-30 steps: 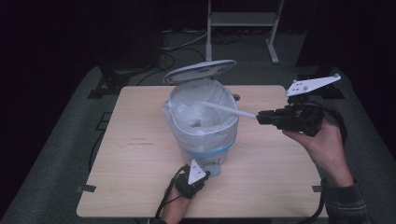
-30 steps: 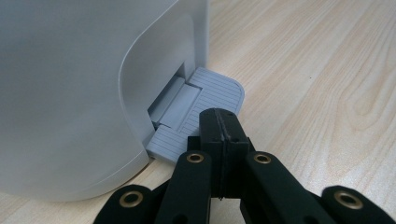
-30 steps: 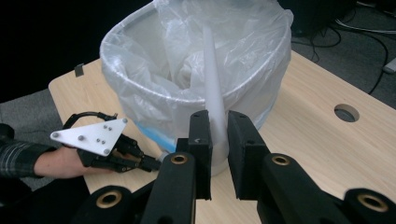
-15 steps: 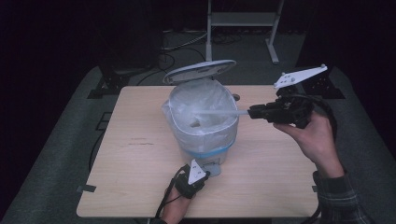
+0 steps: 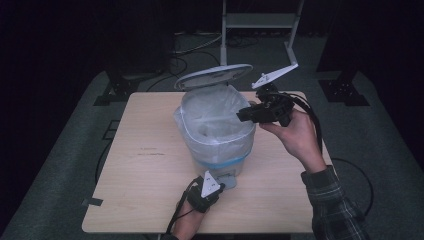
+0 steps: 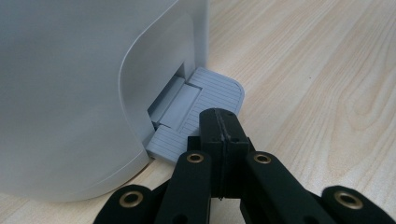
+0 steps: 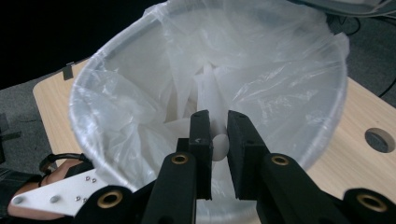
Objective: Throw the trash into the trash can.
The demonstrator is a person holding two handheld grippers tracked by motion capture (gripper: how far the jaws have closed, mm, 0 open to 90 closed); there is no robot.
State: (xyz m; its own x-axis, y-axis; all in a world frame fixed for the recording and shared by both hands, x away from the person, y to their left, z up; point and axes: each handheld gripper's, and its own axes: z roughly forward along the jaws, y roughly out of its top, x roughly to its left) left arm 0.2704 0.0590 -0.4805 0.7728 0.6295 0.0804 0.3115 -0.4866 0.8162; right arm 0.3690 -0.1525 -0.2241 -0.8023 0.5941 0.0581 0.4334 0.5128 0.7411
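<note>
The pedal (image 6: pixel 201 109) at the bin's (image 5: pixel 217 145) foot is pressed by the closed left gripper (image 6: pixel 218 122) (lid (image 5: pixel 214 76) up). A white rod (image 7: pixel 208 100) is clamped by the right gripper (image 7: pixel 215 128) over the bin's mouth; a slipped pedal would drop the lid onto it.

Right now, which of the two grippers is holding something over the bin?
The right gripper: its jaws clamp a white rod above the bag-lined bin. The left gripper, shut on nothing, presses the bin's pedal on the table.

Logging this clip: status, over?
Left gripper shut, pressing grey ribbed pedal. Right gripper shut on white rolled sheet over bag-lined bin. Lid up.
</note>
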